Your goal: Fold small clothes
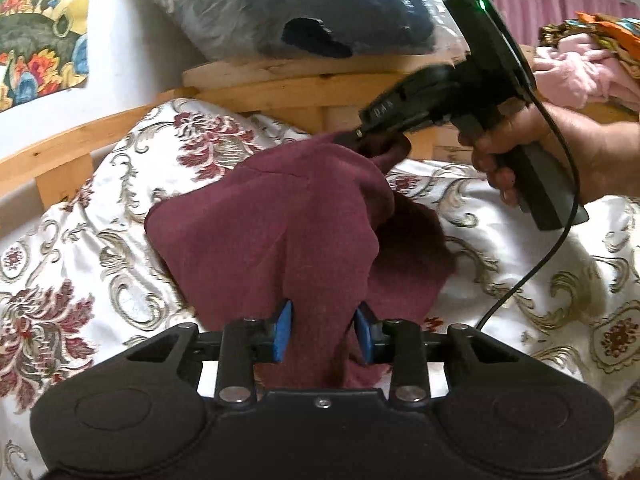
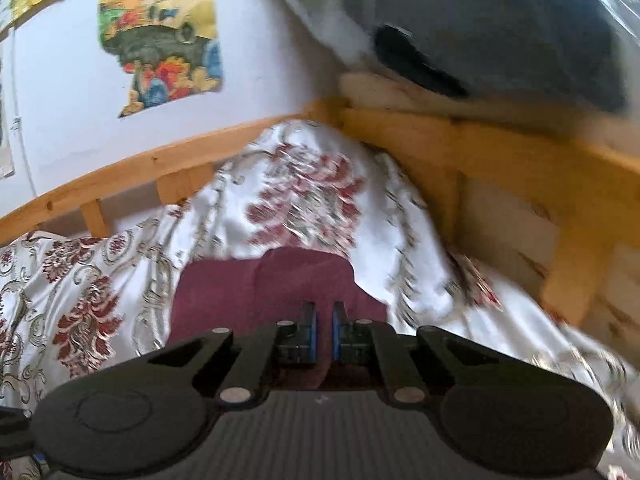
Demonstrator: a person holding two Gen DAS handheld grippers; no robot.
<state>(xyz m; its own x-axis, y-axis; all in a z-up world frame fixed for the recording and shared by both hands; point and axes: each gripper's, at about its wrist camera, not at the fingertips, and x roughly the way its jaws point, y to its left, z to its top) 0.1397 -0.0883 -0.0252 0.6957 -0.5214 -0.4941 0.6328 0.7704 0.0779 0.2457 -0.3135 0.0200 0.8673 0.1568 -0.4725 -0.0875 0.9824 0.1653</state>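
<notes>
- Left gripper (image 1: 322,330), low centre of its own view, has its blue-padded jaws set apart with a band of the maroon knit garment (image 1: 280,216) running between them; the pads look pressed to the cloth, so I'd judge it pinched.
- Right gripper (image 2: 323,330), seen in the upper right of the left view in the person's right hand (image 1: 516,152), has its jaws nearly together; its tips meet a raised corner of the garment, and it looks clamped there.
- The garment lies in the middle of the frame on the white bedspread with red and gold floral pattern (image 1: 100,280), partly lifted and draped between the two tools.
- It seems light, soft and floppy; it will sag and bunch wherever unsupported.
- Best holds are likely hems or corners, so the edges stay straight for a fold.
- Behind, at the top, a plastic-wrapped dark blue bundle (image 1: 340,8) sits on the pale wooden bed frame (image 1: 280,80).
</notes>
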